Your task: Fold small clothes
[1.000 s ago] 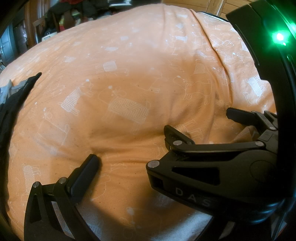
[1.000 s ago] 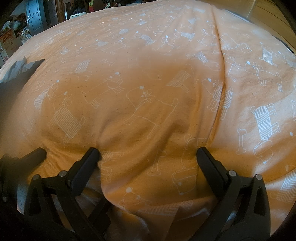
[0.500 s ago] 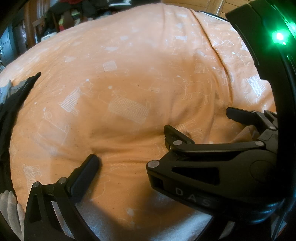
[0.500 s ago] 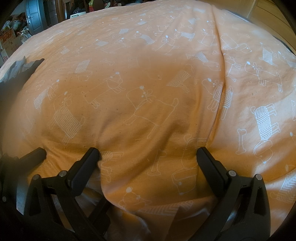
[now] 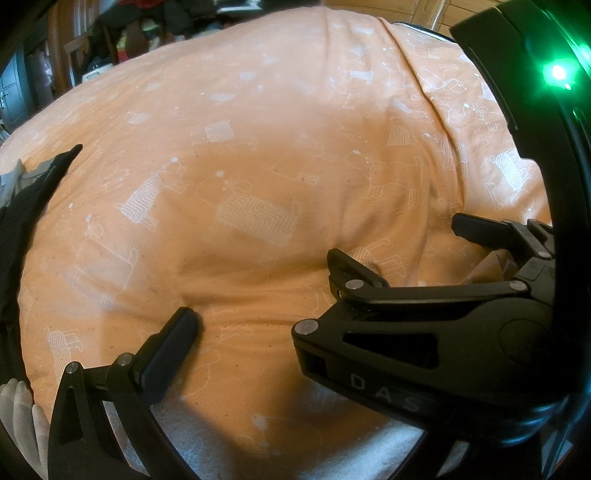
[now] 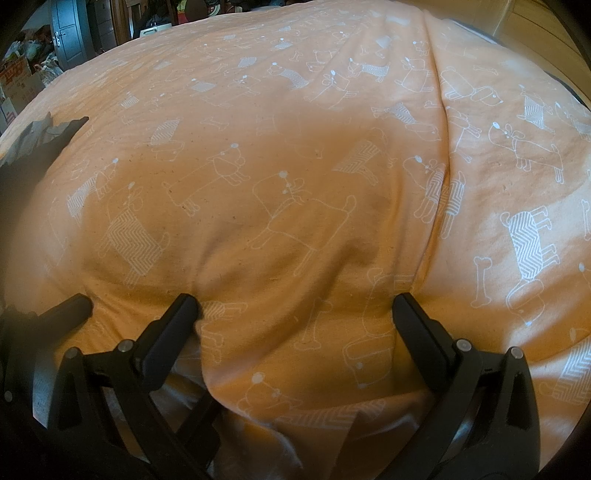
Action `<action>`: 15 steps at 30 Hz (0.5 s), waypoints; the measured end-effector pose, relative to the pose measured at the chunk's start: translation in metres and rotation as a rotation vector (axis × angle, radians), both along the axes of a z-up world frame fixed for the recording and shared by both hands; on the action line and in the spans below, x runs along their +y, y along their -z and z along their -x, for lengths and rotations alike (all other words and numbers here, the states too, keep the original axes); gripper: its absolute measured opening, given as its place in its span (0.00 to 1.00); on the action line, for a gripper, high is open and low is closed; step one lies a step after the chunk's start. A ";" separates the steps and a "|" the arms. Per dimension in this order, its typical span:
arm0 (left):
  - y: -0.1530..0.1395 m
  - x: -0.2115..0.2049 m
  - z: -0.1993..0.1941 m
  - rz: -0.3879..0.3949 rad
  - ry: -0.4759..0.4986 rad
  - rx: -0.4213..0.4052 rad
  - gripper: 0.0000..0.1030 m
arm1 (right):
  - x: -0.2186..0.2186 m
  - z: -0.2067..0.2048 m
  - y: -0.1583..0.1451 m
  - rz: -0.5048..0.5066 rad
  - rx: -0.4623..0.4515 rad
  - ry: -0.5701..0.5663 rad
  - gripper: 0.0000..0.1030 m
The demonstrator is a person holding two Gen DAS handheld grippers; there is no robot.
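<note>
A dark garment [image 5: 33,206] with a grey piece beside it lies at the far left of an orange bedcover [image 5: 258,147] printed with white dogs. The right wrist view shows it too, the dark garment [image 6: 40,147] at the left edge. My left gripper [image 5: 288,314] rests low on the cover. Its left finger [image 5: 181,328] stands wide out, and its right finger is hidden behind the right gripper's body. My right gripper [image 6: 295,306] is open, both fingertips pressed into a bulge of the orange bedcover [image 6: 295,184]. Neither holds anything.
Furniture and clutter line the far edge of the bed [image 5: 129,33], with a dark door [image 6: 66,33] at the back left. A white ribbed cloth [image 5: 18,406] shows at the lower left. The cover's white underside [image 5: 221,450] is turned up near me.
Both grippers have stayed almost still. The left wrist view has shifted slightly, bringing the white ribbed cloth into sight at the lower left.
</note>
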State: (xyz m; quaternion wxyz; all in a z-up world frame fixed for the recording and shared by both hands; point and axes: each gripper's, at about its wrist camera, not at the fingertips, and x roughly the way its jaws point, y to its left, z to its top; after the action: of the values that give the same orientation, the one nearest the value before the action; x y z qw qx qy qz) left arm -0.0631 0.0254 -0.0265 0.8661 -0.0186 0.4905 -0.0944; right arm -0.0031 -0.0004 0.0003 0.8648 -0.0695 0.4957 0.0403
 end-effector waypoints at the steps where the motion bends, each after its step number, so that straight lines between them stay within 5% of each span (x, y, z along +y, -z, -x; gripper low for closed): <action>1: 0.000 0.000 0.000 -0.001 0.000 -0.001 1.00 | 0.000 0.000 0.000 0.000 0.000 0.000 1.00; 15: 0.000 0.000 0.001 -0.001 0.000 -0.004 1.00 | 0.000 0.000 0.001 0.000 -0.002 0.000 1.00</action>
State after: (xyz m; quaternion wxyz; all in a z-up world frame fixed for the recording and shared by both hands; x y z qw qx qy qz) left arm -0.0640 0.0259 -0.0260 0.8672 -0.0182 0.4887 -0.0941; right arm -0.0029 -0.0005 -0.0006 0.8652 -0.0697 0.4949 0.0401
